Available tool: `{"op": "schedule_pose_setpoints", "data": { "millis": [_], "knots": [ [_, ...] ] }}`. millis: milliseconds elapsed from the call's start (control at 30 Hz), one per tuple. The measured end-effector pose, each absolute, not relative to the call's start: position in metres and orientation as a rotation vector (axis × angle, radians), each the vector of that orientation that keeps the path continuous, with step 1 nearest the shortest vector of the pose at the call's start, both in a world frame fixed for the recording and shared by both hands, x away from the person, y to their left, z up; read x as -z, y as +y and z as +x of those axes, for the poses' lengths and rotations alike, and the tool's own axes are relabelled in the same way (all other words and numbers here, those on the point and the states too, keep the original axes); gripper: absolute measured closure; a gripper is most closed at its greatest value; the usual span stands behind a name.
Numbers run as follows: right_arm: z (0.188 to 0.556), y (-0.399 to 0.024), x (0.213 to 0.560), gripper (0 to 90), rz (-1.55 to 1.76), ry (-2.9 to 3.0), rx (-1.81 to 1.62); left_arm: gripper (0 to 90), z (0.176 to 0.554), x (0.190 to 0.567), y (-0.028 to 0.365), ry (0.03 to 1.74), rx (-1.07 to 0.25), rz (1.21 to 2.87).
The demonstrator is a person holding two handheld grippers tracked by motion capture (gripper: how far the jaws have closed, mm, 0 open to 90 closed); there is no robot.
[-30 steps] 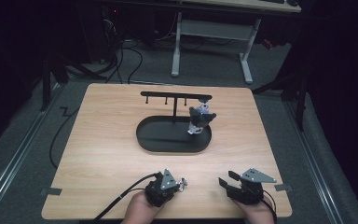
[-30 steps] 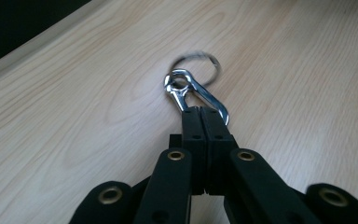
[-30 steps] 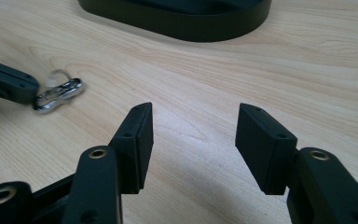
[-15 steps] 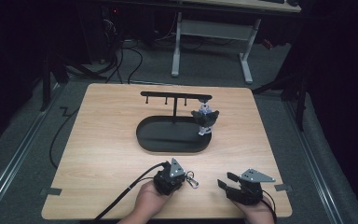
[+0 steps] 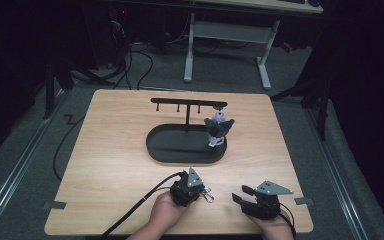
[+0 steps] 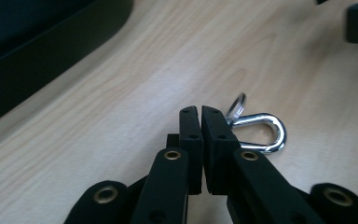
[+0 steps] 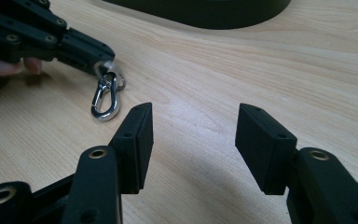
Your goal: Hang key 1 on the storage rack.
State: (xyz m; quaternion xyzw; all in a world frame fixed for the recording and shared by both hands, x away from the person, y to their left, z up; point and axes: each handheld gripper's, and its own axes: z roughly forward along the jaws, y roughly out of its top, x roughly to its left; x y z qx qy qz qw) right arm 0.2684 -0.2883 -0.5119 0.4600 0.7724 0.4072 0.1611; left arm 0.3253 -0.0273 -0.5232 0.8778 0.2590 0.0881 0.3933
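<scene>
Since a second ago the left gripper (image 5: 203, 191) has slid rightward along the pale wooden worktop (image 5: 110, 150), jaws pinched on the ring of a shiny silver metal snap hook (image 6: 261, 133), which lies flat just beside its tips. The right gripper (image 5: 239, 195) has kept still, jaws standing apart around nothing. Behind, the small grey-and-white figurine (image 5: 217, 131) hangs over the matt black oval tray (image 5: 175, 150).
</scene>
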Motion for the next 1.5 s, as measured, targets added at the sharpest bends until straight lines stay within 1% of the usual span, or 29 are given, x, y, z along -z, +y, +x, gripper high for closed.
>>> {"op": "schedule_pose_setpoints", "data": {
  "millis": [333,433,500,633,667,733,800,933,1000,1100,1167,1233,1367,1500],
  "knots": [
    [0.268,-0.283,0.514,49.7,1.294,2.265,-1.162,87.3,0.314,0.528,-0.051,0.573,-0.171,2.239],
    [0.267,-0.281,0.515,49.9,1.281,2.294,-1.155,86.6,0.314,0.528,-0.058,0.552,-0.168,2.239],
    [0.267,-0.279,0.516,49.6,1.27,2.315,-1.164,85.1,0.316,0.525,-0.056,0.558,-0.18,2.225],
    [0.263,-0.271,0.516,48.3,1.218,2.359,-1.155,78.0,0.323,0.519,-0.031,0.598,-0.239,2.19],
    [0.262,-0.269,0.517,47.8,1.211,2.365,-1.153,76.3,0.325,0.517,-0.018,0.625,-0.252,2.175],
    [0.262,-0.264,0.519,47.5,1.195,2.385,-1.147,70.2,0.327,0.514,0.006,0.666,-0.302,2.154],
    [0.261,-0.259,0.52,46.9,1.18,2.4,-1.131,61.8,0.328,0.512,0.029,0.705,-0.345,2.145],
    [0.261,-0.251,0.522,47.1,1.153,2.416,-1.094,50.8,0.33,0.511,0.095,0.826,-0.384,2.13],
    [0.261,-0.247,0.522,47.2,1.136,2.426,-1.075,49.3,0.329,0.512,0.125,0.885,-0.408,2.12],
    [0.261,-0.243,0.523,47.8,1.105,2.434,-1.032,49.1,0.321,0.517,0.164,0.965,-0.431,2.058],
    [0.262,-0.242,0.524,48.2,1.1,2.428,-1.019,48.8,0.313,0.521,0.181,1.004,-0.408,1.998],
    [0.264,-0.243,0.524,48.7,1.125,2.425,-1.009,50.0,0.311,0.519,0.188,1.026,-0.369,1.975],
    [0.266,-0.245,0.523,51.7,1.141,2.409,-1.012,49.1,0.309,0.509,0.19,0.977,-0.398,1.925],
    [0.266,-0.249,0.52,54.7,1.159,2.381,-1.008,49.1,0.31,0.515,0.191,0.97,-0.384,1.959]
  ]
}}
